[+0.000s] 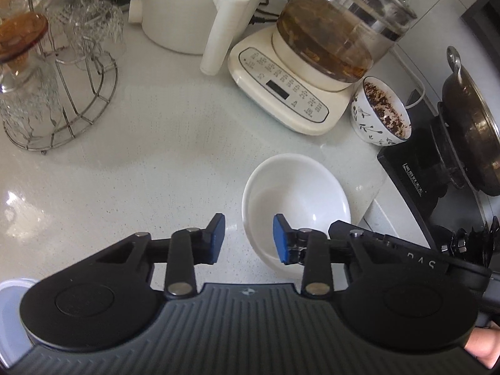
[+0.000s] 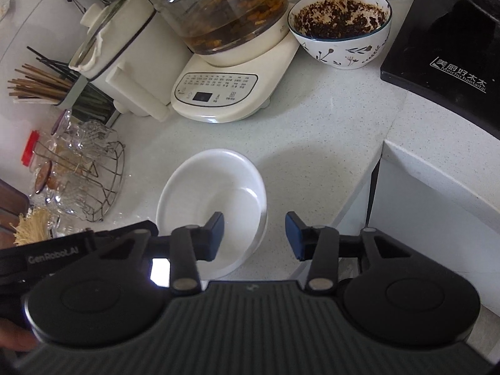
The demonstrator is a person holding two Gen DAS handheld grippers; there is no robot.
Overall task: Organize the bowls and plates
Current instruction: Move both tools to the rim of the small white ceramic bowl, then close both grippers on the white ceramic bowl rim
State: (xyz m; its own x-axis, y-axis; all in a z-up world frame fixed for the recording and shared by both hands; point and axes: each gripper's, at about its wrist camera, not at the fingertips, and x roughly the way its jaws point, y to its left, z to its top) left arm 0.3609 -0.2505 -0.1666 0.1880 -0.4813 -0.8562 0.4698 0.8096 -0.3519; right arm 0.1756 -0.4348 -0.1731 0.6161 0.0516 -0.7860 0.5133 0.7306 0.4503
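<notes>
White glazed bowl (image 1: 295, 200), empty, sits lower right of centre in the left wrist view, on the speckled pale tabletop (image 1: 140, 162) near its edge. Left gripper (image 1: 249, 238) straddles the bowl's near-left rim: right pad inside, left pad outside, both apart from the wall, nothing clamped. Judged stiff ceramic, moderately heavy, slick glaze, breakable; the rim is the only purchase, and a firm pinch across the wall would be needed. Right wrist view: same bowl (image 2: 212, 200) at lower centre; right gripper (image 2: 254, 236) spans its near-right rim, fingers released, not touching. A patterned bowl (image 2: 340, 28) crusted with dark residue stands at upper right beside the cream cooker base (image 2: 231, 93). Rims taken on opposite sides should share the weight.
</notes>
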